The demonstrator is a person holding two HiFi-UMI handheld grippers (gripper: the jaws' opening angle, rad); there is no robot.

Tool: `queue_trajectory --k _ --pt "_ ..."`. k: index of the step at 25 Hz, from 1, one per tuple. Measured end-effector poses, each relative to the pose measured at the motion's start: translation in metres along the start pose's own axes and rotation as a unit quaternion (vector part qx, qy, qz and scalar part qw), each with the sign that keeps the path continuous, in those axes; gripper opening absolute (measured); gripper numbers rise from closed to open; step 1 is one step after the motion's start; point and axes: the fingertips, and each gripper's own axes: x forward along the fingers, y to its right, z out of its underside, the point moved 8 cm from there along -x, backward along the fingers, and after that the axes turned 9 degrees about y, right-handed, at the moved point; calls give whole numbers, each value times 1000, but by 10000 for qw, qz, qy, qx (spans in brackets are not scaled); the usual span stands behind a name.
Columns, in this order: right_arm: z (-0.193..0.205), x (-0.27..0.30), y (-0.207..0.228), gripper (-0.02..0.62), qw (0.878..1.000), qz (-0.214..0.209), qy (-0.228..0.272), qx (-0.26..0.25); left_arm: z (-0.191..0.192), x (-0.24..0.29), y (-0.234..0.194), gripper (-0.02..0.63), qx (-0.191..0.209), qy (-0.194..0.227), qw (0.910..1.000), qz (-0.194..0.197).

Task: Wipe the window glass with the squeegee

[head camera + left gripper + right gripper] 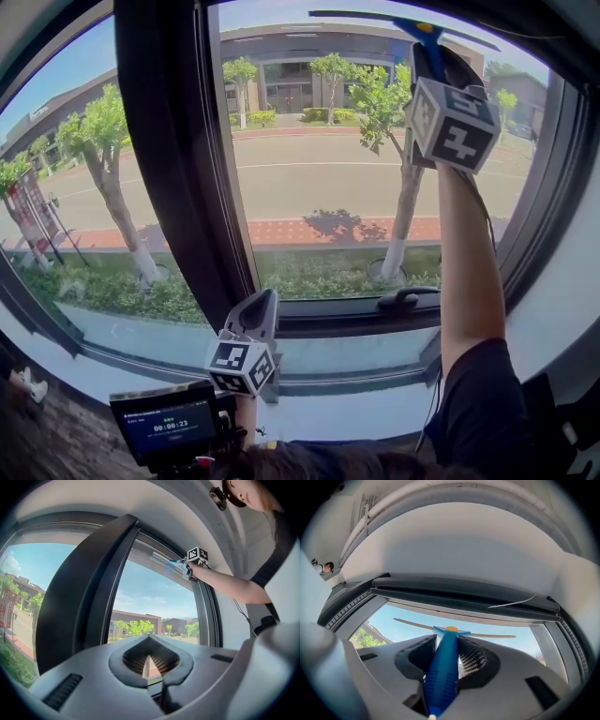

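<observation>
The squeegee (427, 36) has a blue handle and a thin blade lying across the top of the right window pane (328, 187). My right gripper (433, 58) is raised high on an outstretched arm and is shut on that handle. In the right gripper view the blue squeegee handle (442, 670) runs between the jaws, and the blade (487, 635) sits just under the upper window frame (464, 595). My left gripper (262, 307) hangs low by the sill, shut with nothing in it. Its closed fingertips (148, 682) point up at the glass.
A thick dark mullion (178, 159) divides the left pane (75, 187) from the right one. A black window handle (405, 300) sits on the lower frame. A small screen device (167, 427) stands at the lower left. The left gripper view shows the right gripper (197, 557) high up.
</observation>
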Motion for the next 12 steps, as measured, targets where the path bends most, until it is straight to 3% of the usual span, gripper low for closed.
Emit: queue_trajectory --k 12 --pt "16 -13 -8 141 9998 52 -141 125 -3 2 5 2 -43 29 10000 36"
